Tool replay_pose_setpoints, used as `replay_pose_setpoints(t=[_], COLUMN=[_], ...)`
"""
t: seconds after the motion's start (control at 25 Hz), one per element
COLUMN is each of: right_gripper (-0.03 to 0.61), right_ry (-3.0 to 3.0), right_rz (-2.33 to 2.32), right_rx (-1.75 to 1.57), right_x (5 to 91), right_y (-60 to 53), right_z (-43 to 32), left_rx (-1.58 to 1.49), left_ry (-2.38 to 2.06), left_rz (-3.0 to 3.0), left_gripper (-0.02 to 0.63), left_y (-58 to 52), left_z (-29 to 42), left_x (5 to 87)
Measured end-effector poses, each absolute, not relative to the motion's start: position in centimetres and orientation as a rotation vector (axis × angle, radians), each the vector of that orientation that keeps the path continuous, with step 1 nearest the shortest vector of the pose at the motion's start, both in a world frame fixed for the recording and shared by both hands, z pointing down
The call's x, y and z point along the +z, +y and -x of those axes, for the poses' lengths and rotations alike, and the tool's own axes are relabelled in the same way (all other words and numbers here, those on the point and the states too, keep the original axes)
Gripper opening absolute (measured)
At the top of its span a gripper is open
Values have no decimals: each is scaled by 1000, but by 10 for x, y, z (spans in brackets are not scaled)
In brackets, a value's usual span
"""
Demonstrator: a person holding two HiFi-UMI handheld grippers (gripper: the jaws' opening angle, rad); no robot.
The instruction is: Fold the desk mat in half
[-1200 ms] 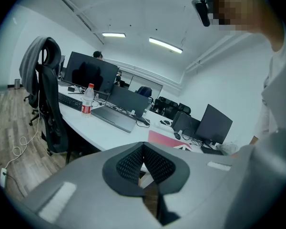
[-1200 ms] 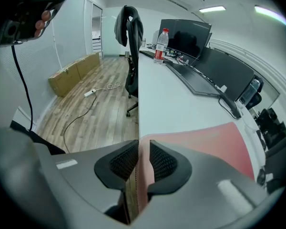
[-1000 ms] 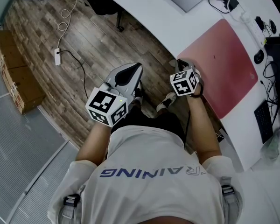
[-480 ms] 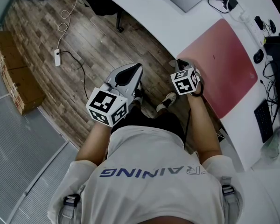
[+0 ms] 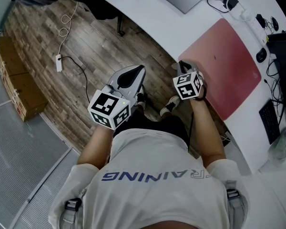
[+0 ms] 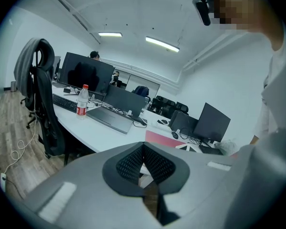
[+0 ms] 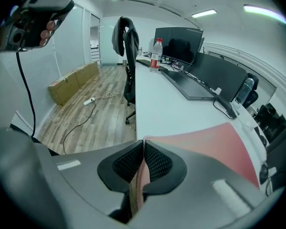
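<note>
Little has changed: our right gripper keeps its jaws clamped on a corner of the desk mat, seemingly unlifted. On our left gripper the jaws are together, empty.

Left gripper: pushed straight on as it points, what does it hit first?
The left gripper would most likely meet the near edge of the white desk, beside the corner of the pink desk mat; nothing shows between, though depth is unclear.
</note>
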State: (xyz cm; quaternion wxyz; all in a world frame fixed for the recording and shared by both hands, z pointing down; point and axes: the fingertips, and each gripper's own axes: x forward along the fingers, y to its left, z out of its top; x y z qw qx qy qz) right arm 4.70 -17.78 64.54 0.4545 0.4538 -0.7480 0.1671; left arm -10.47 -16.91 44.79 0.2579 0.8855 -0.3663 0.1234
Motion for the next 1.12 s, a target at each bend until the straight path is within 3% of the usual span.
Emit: replay_pose_setpoints(t=[1.12], right_gripper=[26], right_ry=[-1741], right_rz=[-1499], right_rx=[451], right_x=[594], right_y=[-145], right_z=[-193], left_rx=[383], left_ry=[-728], left_rz=[-2558], left_gripper=[-2], left_y=[-157], left_z=[-23], left_x=[423])
